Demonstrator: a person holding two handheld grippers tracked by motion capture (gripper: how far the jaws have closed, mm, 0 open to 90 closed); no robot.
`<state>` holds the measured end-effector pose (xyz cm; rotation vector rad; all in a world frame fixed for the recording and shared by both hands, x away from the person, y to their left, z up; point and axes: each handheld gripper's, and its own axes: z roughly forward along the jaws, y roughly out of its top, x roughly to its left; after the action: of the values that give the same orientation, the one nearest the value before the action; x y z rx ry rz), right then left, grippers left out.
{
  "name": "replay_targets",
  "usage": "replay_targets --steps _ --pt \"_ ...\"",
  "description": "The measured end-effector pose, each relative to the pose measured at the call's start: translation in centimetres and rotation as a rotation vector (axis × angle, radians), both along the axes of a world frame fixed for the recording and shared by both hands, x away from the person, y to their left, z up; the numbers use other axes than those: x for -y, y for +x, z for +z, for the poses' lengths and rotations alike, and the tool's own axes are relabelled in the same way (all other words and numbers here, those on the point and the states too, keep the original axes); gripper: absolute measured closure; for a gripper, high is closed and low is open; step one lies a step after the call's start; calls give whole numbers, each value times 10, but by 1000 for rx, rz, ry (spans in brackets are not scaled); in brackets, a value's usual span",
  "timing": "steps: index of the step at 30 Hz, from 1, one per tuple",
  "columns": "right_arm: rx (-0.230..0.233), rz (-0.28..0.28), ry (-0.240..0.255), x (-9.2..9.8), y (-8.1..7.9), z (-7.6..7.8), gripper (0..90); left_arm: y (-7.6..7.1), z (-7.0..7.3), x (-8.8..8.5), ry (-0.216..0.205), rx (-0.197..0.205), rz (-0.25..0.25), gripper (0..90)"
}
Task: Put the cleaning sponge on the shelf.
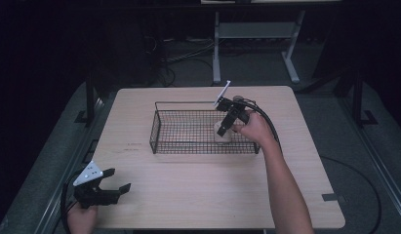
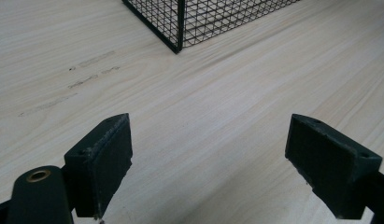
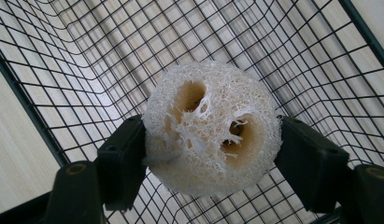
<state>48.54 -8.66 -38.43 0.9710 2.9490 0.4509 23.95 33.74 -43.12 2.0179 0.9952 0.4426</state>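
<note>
Black jaw pads of the right gripper (image 3: 210, 154) rise at the bottom of the right gripper view and stand on either side of a pale loofah slice (image 3: 210, 128), a round, fibrous piece with two brownish hollows in its face. Both pads touch its sides, so the jaws are clamped on it and narrowly spread. Behind the loofah slice runs the black mesh of a wire basket (image 3: 320, 56), and the light wood of the table shows through the grid. In the high view the right gripper (image 1: 223, 127) points down into the right end of the wire basket (image 1: 159, 127), with the loofah slice (image 1: 222, 137) low inside, near the front wall. A bare forearm reaches in from the bottom edge to that hand. At the near left corner of the table (image 1: 198, 195), well apart from the basket, the left gripper (image 1: 121, 180) is held with its jaws wide apart and nothing between them; its own view shows bare tabletop and a basket corner beyond.
</note>
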Motion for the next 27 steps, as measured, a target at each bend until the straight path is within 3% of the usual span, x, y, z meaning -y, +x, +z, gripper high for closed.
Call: replay_targets --steps 13,27 --pt "3 6 27 0 -2 4 230 0 0 1 -1 -2 1 137" --pt "77 12 76 9 -13 29 198 1 -1 2 7 -4 6 137"
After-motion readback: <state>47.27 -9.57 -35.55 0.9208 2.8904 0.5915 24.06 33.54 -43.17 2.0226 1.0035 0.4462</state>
